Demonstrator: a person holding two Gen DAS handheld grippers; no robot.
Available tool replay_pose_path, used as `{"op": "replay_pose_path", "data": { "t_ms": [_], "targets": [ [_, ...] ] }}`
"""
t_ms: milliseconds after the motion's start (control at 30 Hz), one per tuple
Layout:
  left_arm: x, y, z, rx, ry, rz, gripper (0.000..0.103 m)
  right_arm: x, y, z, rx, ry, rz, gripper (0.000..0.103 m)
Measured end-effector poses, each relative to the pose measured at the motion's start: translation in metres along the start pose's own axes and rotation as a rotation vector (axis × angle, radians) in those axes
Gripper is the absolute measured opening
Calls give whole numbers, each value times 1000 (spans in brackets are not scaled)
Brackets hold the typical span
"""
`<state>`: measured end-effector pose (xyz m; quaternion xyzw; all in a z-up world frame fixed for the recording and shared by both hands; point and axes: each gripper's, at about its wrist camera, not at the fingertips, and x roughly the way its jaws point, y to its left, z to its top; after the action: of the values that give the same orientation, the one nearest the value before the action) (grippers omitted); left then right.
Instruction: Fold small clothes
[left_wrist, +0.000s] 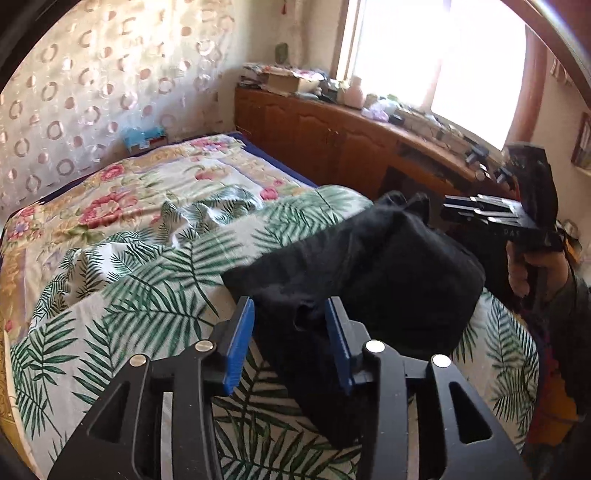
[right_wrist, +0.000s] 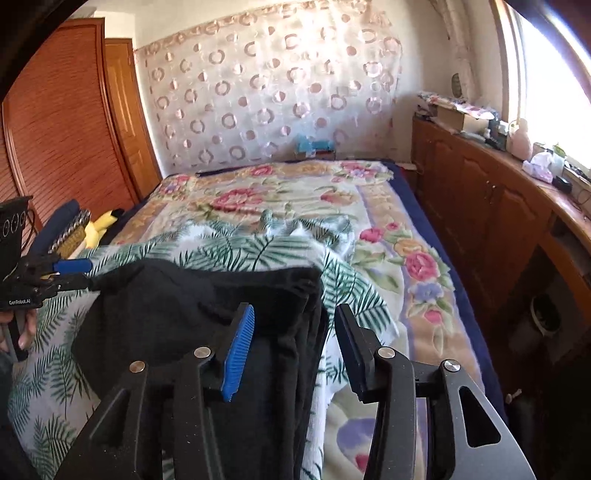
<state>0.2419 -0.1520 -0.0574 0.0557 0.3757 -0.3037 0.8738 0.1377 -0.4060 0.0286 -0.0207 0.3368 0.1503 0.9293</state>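
A black garment (left_wrist: 369, 266) lies partly folded on the palm-leaf sheet (left_wrist: 147, 280) of the bed. My left gripper (left_wrist: 291, 339) is open, its blue pads on either side of the garment's near edge, cloth between them. In the right wrist view the garment (right_wrist: 184, 317) lies below my right gripper (right_wrist: 291, 347), which is open over its right edge. The left gripper shows there at the left (right_wrist: 74, 275), its fingers at the garment's corner. The right gripper shows in the left wrist view (left_wrist: 447, 210) at the garment's far corner.
A floral blanket (right_wrist: 295, 199) covers the far bed. A wooden cabinet (right_wrist: 498, 221) with clutter runs along the right under the window. A wooden wardrobe (right_wrist: 66, 122) stands at the left. A yellow toy (right_wrist: 99, 229) lies by the bed's left edge.
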Motion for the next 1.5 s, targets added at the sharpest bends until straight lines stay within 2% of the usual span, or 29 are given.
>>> {"op": "replay_pose_path", "data": {
  "t_ms": [33, 67, 133, 267, 300, 333, 367, 433, 467, 500, 533, 567, 633, 733, 767, 800, 833, 867, 900, 1067, 1200, 1333, 1500],
  "targets": [
    [5, -2, -1, 12, 17, -7, 53, 3, 0, 1, -8, 14, -5, 47],
    [10, -3, -3, 21, 31, -5, 67, 7, 1, 2, -15, 28, -6, 47],
    [17, -3, -4, 22, 44, 0, 80, 15, 2, 8, -21, 43, 13, 47],
    [24, 1, 1, 9, 41, 24, 80, 29, -2, 24, -28, 58, 33, 47],
    [25, 2, 3, 5, 39, 32, 80, 32, -2, 28, -30, 56, 43, 40],
    [27, 5, 6, -2, 36, 41, 80, 34, -2, 31, -34, 51, 59, 27],
    [28, 7, 8, -7, 34, 47, 80, 33, -1, 34, -41, 40, 83, 6],
    [32, 12, 13, -18, 29, 62, 80, 27, -3, 38, -45, -30, 73, 6],
    [34, 16, 15, -22, 21, 74, 80, 22, -5, 41, -28, -61, 9, 6],
    [38, 20, 16, -25, 17, 117, 80, 19, -10, 43, 5, -71, -51, 6],
    [42, 27, 18, -41, 22, 211, 80, 17, -13, 44, 23, -76, -64, 6],
    [43, 31, 18, -58, 21, 243, 80, 16, -15, 46, 28, -68, -65, 6],
    [46, 43, 17, -114, 25, 203, 80, 16, -17, 45, 25, -47, -62, 6],
    [45, 47, 14, -134, 26, 180, 80, 13, -18, 43, 21, -24, -68, 6],
    [44, 46, 14, -136, 25, 172, 80, 11, -18, 43, 20, -17, -71, 13],
    [44, 45, 14, -139, 24, 159, 80, 8, -17, 43, 20, -13, -82, 28],
    [43, 44, 14, -142, 21, 145, 80, 7, -15, 44, 22, -11, -85, 37],
    [40, 42, 14, -142, 13, 127, 80, 6, -15, 45, 29, -11, -73, 55],
    [41, 41, 16, -141, 9, 117, 80, 9, -10, 45, 37, -12, -57, 62],
    [49, 31, 21, -120, 22, 83, 80, 25, -9, 40, 34, 60, -17, 63],
    [58, 36, 20, -144, 44, 56, 80, 40, -16, 45, 56, 116, 12, 63],
    [63, 40, 18, -180, 60, 22, 80, 49, -20, 52, 78, 133, 67, 63],
    [67, 37, 17, -165, 67, 6, 76, 55, -17, 54, 36, 135, 105, 63]
  ]
}}
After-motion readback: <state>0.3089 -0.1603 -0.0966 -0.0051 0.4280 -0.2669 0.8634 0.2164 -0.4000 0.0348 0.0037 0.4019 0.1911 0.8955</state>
